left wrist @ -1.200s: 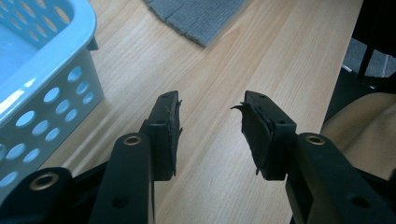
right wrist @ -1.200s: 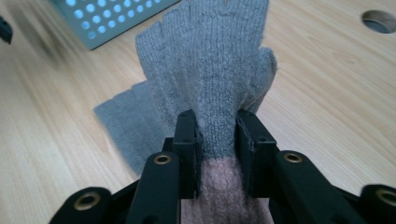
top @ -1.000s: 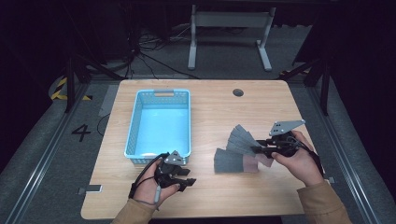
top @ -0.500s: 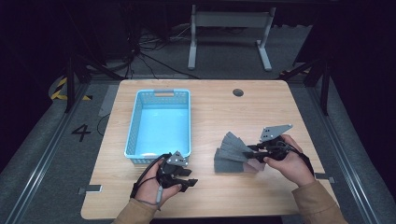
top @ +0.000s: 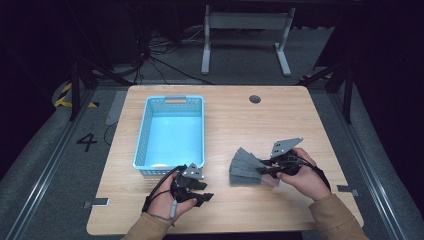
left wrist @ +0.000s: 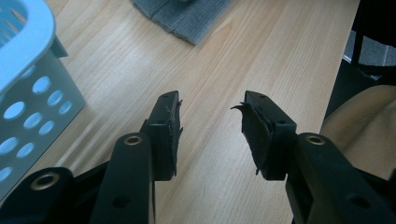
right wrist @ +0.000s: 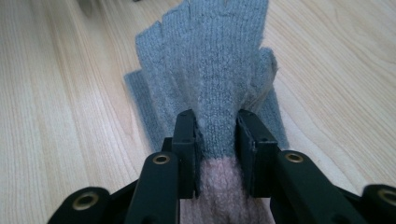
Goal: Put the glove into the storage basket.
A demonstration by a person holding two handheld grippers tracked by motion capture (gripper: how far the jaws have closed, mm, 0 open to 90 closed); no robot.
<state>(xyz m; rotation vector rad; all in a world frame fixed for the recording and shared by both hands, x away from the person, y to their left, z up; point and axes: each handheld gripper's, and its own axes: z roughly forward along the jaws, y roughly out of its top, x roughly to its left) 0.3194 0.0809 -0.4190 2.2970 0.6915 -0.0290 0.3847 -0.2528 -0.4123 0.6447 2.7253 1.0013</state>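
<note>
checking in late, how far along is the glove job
Nothing looks done: the blue basket is empty. In hand: the right gripper pinches the grey knit gloves near the cuff, on the table. The left gripper is open. Left: basketing them, probably.

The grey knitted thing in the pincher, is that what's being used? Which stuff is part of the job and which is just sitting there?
Part of the job:
- grey knitted glove, pinched near its pink cuff
- right gripper, shut on it

Just sitting there:
- blue basket, nothing seen in it
- left gripper, open over bare table
</note>
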